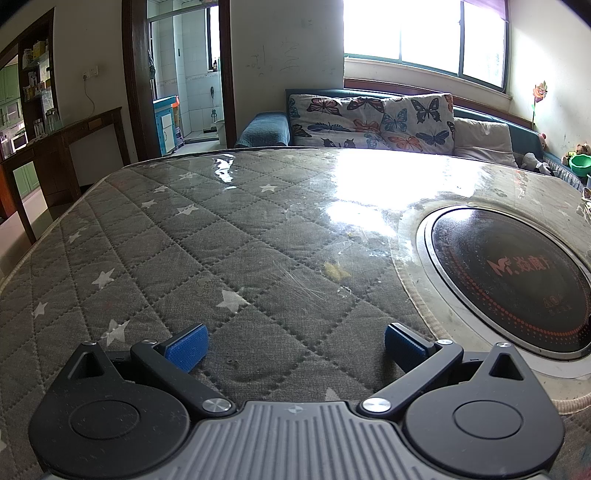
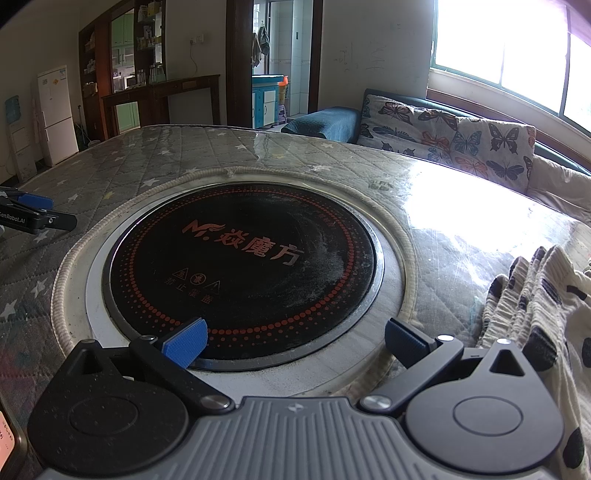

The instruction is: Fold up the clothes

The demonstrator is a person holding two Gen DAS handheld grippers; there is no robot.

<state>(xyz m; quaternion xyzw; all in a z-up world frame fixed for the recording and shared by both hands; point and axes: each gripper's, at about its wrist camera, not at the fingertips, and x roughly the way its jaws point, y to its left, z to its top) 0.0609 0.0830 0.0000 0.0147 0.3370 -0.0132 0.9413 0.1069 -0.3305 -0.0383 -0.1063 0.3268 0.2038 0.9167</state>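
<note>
Left claw (image 1: 293, 341) and right claw (image 2: 293, 341), both spread and empty, above the quilted surface (image 1: 184, 240); spotted garment (image 2: 535, 306) lies beside the right claw.

Bright window (image 1: 424, 33) above a butterfly-cushioned sofa (image 1: 369, 122); dark wooden sideboard (image 1: 62, 147) along the white wall.

A table (image 1: 184, 236) is covered in grey quilted cloth with white stars, overlaid by a clear glossy plastic sheet that glares under window light; a round cooktop (image 2: 240, 266) of smooth black glass, dusted and ringed by bright metal, is set into it; soft, crinkled cream cloth with dark spots, a garment (image 2: 535, 314), is seen at the right; each gripper (image 1: 293, 341) is made of matt black plastic with ribbed blue pads (image 1: 186, 347) and shiny metal pivots.
</note>
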